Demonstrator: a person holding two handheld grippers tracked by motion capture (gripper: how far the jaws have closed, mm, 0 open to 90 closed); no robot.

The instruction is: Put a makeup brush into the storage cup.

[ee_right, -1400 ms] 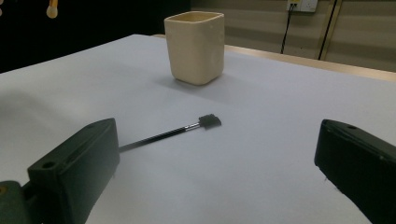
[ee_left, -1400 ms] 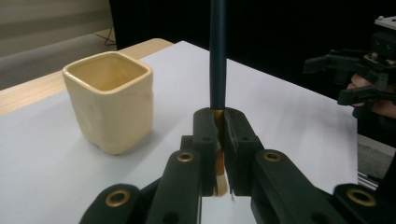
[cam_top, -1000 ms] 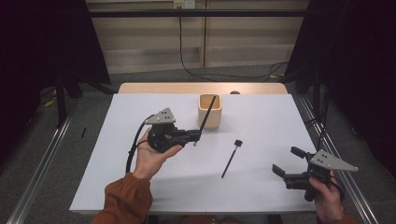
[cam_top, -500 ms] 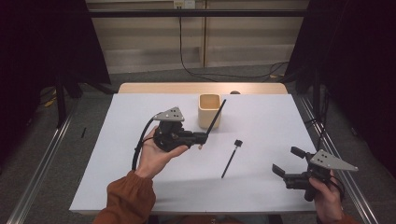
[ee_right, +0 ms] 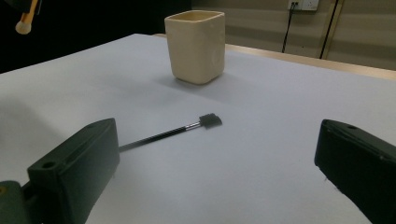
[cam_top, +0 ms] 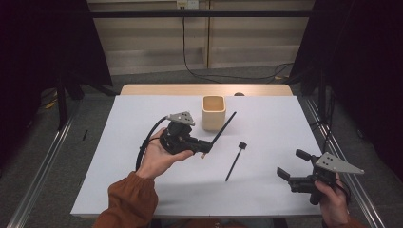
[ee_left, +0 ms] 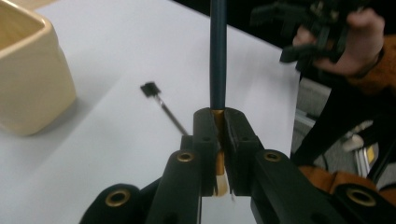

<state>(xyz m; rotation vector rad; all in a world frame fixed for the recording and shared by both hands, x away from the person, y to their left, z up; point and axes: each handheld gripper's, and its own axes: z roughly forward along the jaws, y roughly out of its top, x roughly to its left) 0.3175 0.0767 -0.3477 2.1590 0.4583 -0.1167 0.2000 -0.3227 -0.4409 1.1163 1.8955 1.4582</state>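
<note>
My left gripper (cam_top: 203,146) is shut on a thin brush (cam_top: 222,129) near its gold ferrule. The dark handle slants up and to the right, just right of the cream square cup (cam_top: 213,112). In the left gripper view the jaws (ee_left: 219,116) pinch the ferrule and the handle (ee_left: 218,56) runs straight away from them. A second black brush (cam_top: 235,161) lies flat on the white table cover, its square head toward the cup. My right gripper (cam_top: 290,172) hovers open near the front right, and between its jaws (ee_right: 219,140) I see that lying brush (ee_right: 187,127) and the cup (ee_right: 196,44).
The white cover (cam_top: 119,156) spans the table, whose wooden edge (cam_top: 161,89) shows at the back. Metal rails (cam_top: 43,166) run along both sides. Cables lie on the floor behind. The other hand and its gripper (ee_left: 327,32) show far off in the left gripper view.
The left gripper has shifted slightly right, and the brush's free end has swung right and lower, off the cup. The right gripper has stayed still.
</note>
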